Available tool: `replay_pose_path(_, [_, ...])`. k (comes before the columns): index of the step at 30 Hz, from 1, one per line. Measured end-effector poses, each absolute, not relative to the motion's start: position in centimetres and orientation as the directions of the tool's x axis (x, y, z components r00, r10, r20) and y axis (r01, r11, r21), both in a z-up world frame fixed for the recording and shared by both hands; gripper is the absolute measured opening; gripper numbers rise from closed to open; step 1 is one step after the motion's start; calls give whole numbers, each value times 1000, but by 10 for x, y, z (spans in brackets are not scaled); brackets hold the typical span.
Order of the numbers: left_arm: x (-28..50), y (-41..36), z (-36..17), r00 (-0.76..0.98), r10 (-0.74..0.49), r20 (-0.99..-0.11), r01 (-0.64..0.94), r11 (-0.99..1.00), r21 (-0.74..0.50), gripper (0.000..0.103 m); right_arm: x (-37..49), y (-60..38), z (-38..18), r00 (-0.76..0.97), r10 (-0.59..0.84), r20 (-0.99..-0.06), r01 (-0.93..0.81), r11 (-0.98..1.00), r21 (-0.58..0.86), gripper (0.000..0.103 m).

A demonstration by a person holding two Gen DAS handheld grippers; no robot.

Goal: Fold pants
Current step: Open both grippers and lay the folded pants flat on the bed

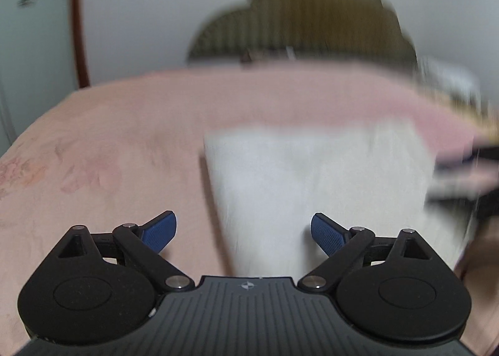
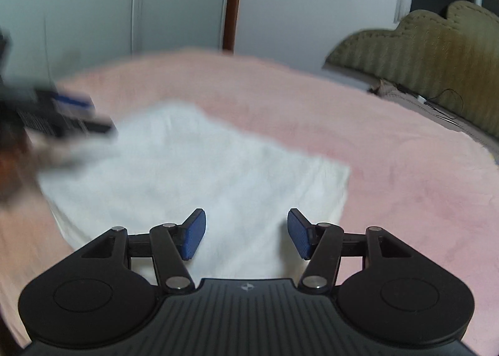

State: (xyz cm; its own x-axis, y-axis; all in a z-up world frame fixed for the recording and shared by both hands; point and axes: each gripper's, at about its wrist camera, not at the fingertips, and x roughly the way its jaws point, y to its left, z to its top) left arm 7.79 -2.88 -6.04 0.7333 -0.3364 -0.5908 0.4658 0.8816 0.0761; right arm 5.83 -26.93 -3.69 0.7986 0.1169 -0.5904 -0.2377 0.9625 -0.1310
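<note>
Folded white pants (image 2: 193, 175) lie on a pink blanket (image 2: 389, 153); left gripper (image 1: 243, 232) and right gripper (image 2: 246, 232), at six o'clock, hover empty with jaws apart.

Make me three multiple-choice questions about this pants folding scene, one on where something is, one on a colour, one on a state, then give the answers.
1. Where do the folded white pants lie?
A. on the pink blanket
B. on the olive headboard
C. on the floor

2. What colour are the gripper pads?
A. red
B. blue
C. yellow

3. What is the state of the right gripper?
A. shut on the pants
B. shut on the blanket
C. open, holding nothing

Answers:
1. A: the pink blanket surrounds the pants on all visible sides.
2. B: both wrist views show blue textured pads.
3. C: its pads stand apart above the cloth, gripping nothing.
</note>
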Motion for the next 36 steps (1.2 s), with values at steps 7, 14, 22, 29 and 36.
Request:
replay_pose_path(7, [63, -11, -48, 784, -386, -486, 436, 900, -12, 92, 41, -288, -17, 855, 125, -503, -153, 988, -13, 62])
replay_pose_path(14, [64, -44, -54, 771, -339, -539, 411, 912, 15, 94, 49, -262, -22, 836, 178, -519, -194, 981, 24, 63])
replay_pose_path(22, [66, -75, -68, 781, -302, -546, 377, 926, 27, 102, 60, -232, -44, 823, 195, -533, -163, 981, 106, 83])
replay_pose_path(29, [67, -73, -71, 781, -303, -547, 370, 929, 14, 103, 55, -232, -49, 837, 202, -509, -177, 979, 97, 88])
replay_pose_path(36, [69, -71, -69, 773, -310, -554, 376, 927, 6, 103, 56, -230, -49, 835, 202, -512, -180, 979, 94, 88])
